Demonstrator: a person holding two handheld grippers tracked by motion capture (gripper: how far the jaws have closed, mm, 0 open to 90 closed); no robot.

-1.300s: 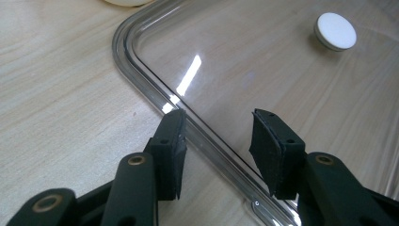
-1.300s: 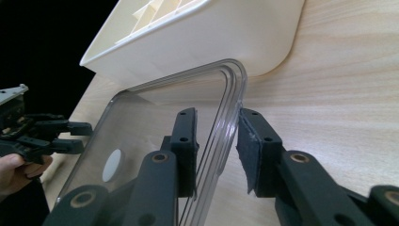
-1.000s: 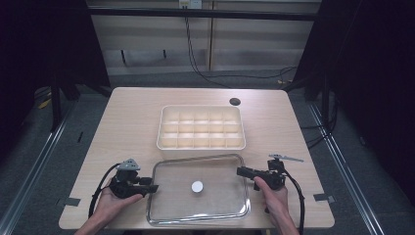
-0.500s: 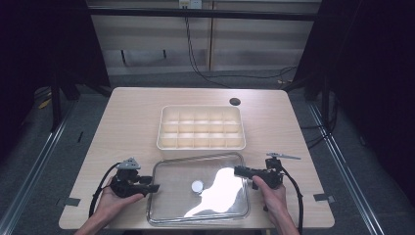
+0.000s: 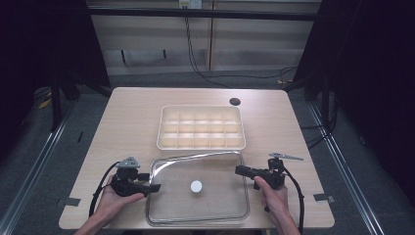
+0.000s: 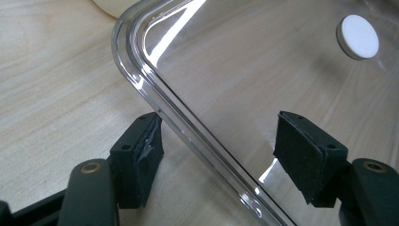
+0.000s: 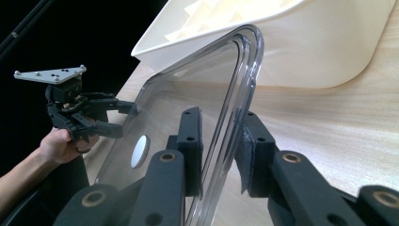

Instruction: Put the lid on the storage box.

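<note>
The clear lid (image 5: 198,186) is straddled at its left rim by the left gripper (image 6: 221,155), jaws spread wide, and pretty much pinched at its right rim by the right gripper (image 7: 221,146). Just beyond, the cream tray (image 5: 201,128) is sat mid-table.

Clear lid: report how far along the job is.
Done: the compartment tray sits on the table, uncovered. In hand: the right tool straddles the clear lid's edge, nearly closed; the left tool brackets the opposite edge, jaws wide. Left, probably: setting the lid on the tray.
</note>
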